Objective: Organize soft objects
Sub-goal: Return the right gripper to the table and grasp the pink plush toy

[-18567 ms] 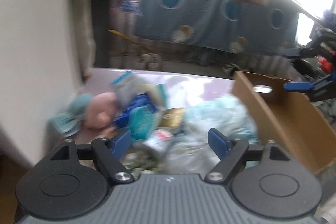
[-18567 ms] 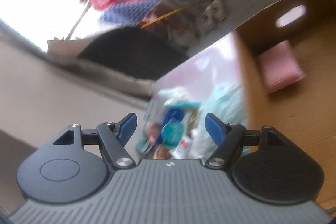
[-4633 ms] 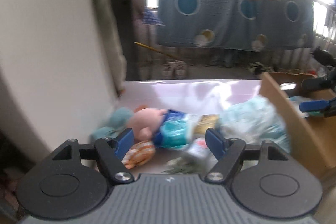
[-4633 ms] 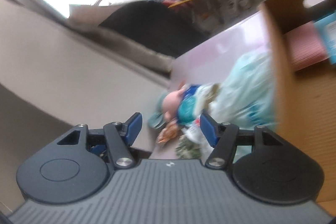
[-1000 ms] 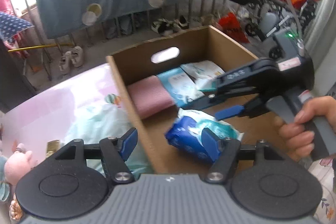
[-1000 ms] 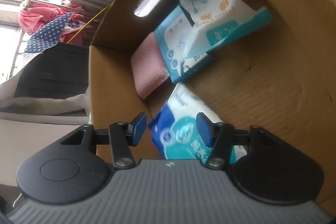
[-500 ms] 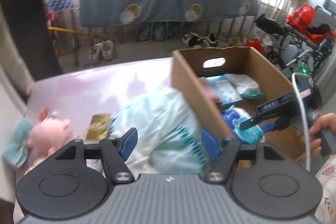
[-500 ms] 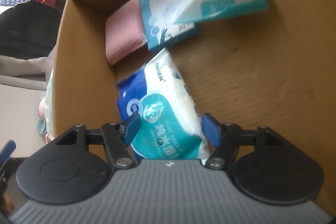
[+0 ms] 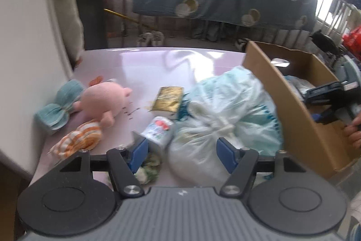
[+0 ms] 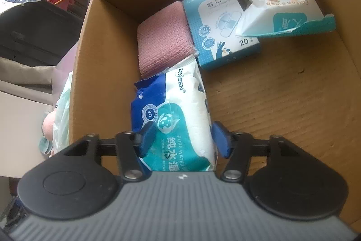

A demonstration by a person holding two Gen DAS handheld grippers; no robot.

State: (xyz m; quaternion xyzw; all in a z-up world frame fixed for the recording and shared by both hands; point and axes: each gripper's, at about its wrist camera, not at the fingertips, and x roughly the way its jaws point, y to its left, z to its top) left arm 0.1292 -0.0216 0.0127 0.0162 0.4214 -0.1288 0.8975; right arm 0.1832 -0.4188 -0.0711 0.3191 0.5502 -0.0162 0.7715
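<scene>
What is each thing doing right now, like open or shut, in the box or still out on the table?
Cardboard box: open on top, partly filled.
Wet wipes pack: lying in the box, between the jaws.
Right gripper: jaws just opening.
Cotton swab pack: in the box, torn open.
Plaster box: in the box, closed.
Pink cloth: in the box.
Left gripper: open, empty.
Plastic bag: knotted, on the table.
Pink plush: lying on the table.

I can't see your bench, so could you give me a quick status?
Left gripper open over table clutter. Right gripper open, wipes pack in box. Nothing blocking.
</scene>
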